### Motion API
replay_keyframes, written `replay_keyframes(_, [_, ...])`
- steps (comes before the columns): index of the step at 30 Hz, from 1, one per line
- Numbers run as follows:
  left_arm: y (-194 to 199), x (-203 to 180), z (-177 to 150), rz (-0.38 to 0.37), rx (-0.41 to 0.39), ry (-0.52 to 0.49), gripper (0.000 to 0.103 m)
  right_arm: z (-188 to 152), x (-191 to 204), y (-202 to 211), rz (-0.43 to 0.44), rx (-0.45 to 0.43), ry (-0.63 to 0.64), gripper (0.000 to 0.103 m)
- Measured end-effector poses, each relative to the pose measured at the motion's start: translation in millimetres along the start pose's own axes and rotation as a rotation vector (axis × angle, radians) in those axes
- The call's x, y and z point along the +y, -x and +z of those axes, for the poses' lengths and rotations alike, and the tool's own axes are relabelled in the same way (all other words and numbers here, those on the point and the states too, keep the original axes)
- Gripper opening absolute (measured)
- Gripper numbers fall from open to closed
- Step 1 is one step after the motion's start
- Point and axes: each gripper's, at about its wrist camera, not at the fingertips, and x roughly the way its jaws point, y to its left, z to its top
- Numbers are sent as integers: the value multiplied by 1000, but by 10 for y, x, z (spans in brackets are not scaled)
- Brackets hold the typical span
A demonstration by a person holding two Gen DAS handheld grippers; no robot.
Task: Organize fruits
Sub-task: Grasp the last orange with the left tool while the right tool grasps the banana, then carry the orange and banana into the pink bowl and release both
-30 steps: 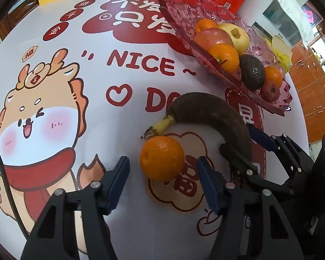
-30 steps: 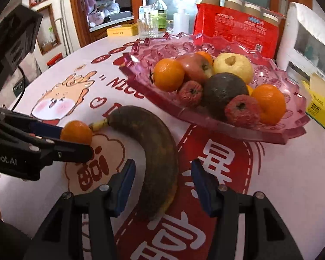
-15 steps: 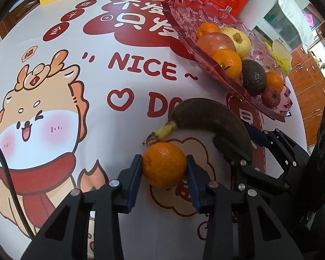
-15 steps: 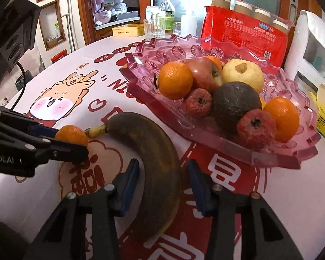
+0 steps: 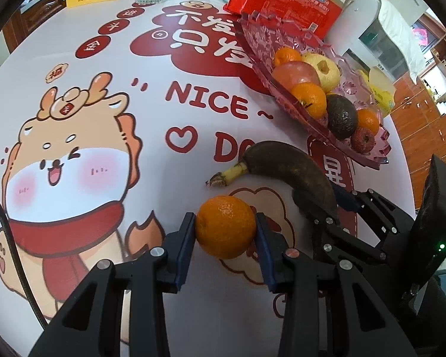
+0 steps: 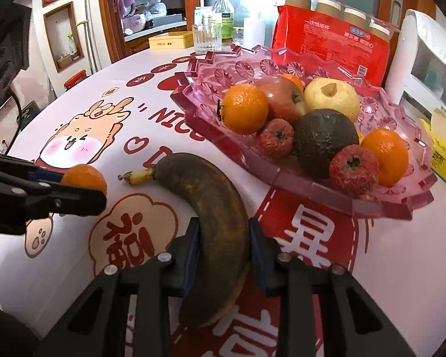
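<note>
Both hand-held grippers were clamped, left on the orange, right on the soft banana, which risked bruising or slipping near the crowded tray.

The fruit tray is glossy, faceted pink glass or plastic. The tablecloth looks smooth and printed. The banana skin is matt, dark brown.
</note>
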Motion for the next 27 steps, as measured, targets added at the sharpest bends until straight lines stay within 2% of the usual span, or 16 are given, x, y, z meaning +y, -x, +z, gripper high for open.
replay_keyframes(8, [283,164,-131,-6,-29,11,37,-86,149,118,-22,26,-43,31])
replay_keyframes(18, [660,416,-201,15,-44,5,37,-172,528,322,6,60,-74,31])
replay_keyframes(27, [965,557,-78,27,-91,0,37,12,739,580,63,18,-144,31])
